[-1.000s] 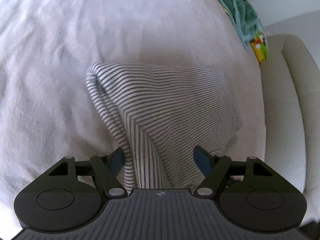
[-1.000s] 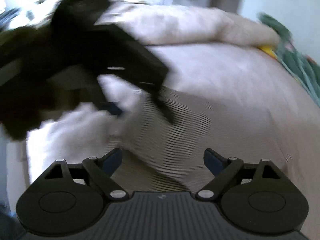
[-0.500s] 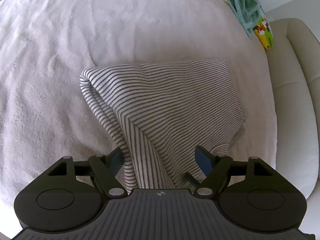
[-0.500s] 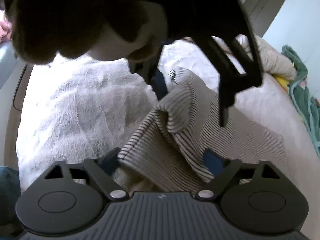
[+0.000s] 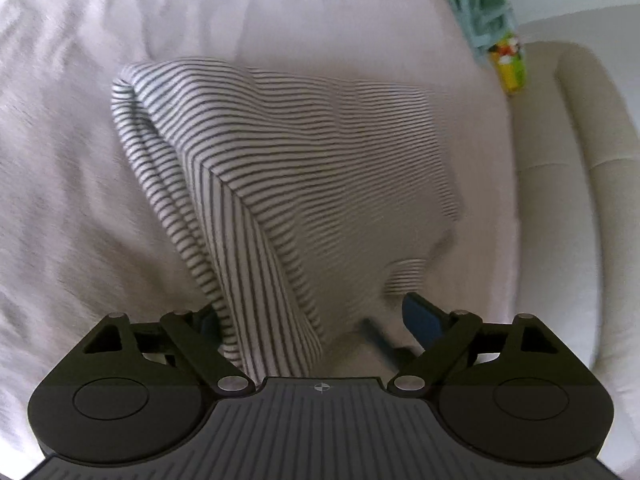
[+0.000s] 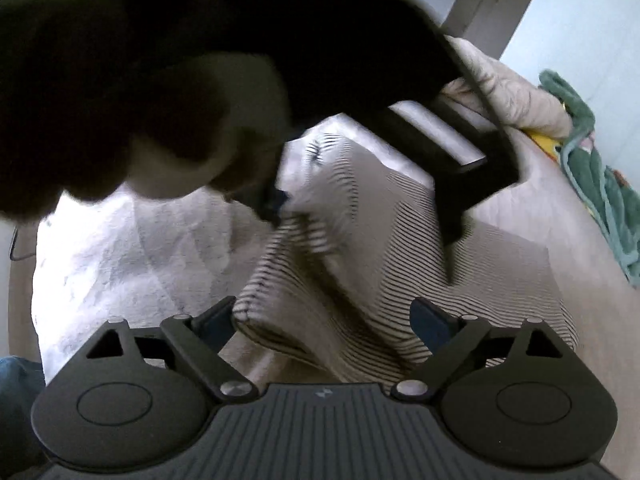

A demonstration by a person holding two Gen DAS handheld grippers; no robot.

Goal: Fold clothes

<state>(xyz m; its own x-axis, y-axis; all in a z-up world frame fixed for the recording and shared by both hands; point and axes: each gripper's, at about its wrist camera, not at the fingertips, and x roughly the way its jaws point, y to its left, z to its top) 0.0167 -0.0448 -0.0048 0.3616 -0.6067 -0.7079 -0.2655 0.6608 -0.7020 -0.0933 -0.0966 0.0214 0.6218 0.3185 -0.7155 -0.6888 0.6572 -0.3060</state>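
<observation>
A striped grey-and-white garment (image 5: 304,168) lies partly folded on a pale fleece blanket (image 5: 72,184). My left gripper (image 5: 316,320) is open, and a raised ridge of the garment runs up between its fingers. In the right wrist view the garment (image 6: 400,272) lies under my open right gripper (image 6: 324,320), with a folded corner between its fingers. The left gripper (image 6: 360,220) and the hand holding it hang over the garment and hide its far part.
A cream sofa arm (image 5: 576,200) borders the blanket on the right. A green towel (image 5: 480,4) and a bright yellow-green item (image 5: 510,64) lie at the far right edge; the towel also shows in the right wrist view (image 6: 600,184). A cushion (image 6: 516,96) lies behind.
The garment's ridge has risen and sits closer in the left view. The left gripper has shifted across the right view, over the garment. Both grippers stay open.
</observation>
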